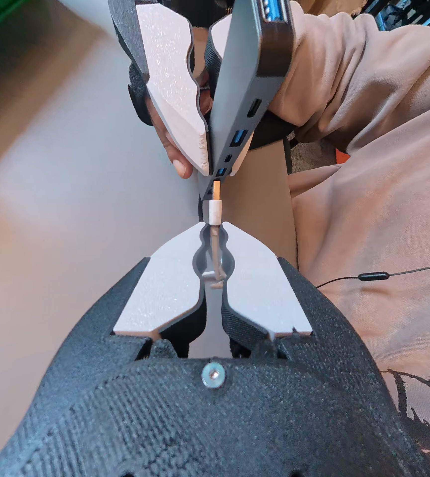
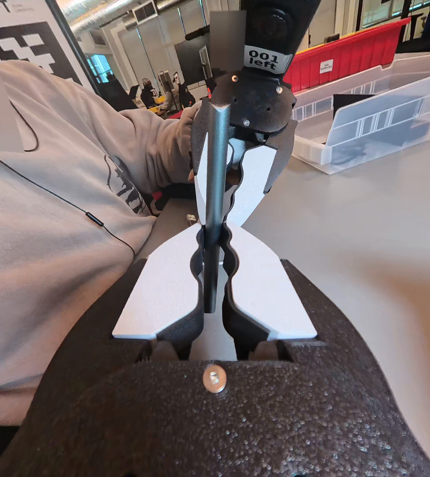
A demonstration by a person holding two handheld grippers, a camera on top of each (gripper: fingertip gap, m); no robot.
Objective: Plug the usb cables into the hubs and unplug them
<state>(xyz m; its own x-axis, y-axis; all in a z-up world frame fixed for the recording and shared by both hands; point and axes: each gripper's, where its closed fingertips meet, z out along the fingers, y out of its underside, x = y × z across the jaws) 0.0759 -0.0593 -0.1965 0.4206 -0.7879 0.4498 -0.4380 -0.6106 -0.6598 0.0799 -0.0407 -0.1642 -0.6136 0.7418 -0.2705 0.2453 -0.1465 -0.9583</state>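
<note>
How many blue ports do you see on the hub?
3 on the hub: one at the top end, one mid-edge, one by the plug. Others may be hidden.

The left tool (image 1: 214,224) holds a plug (image 1: 215,206) just before the hub (image 1: 237,103), which sits between the right tool's (image 2: 213,229) fingers above the tabletop (image 2: 350,232); bins (image 2: 379,129) stand behind.

Each hand-held gripper has a coarse black printed body filling the lower frame, a silver screw (image 1: 213,375) at centre, and two white fingers (image 1: 167,289) with wavy black-edged inner faces. In the right wrist view the left hand-held gripper (image 2: 225,206), upper centre, carries a white label band (image 2: 265,60) and small silver screws. The person wears a beige sweatshirt (image 2: 61,180) with a dark print and a thin black cord (image 1: 373,276).
</note>
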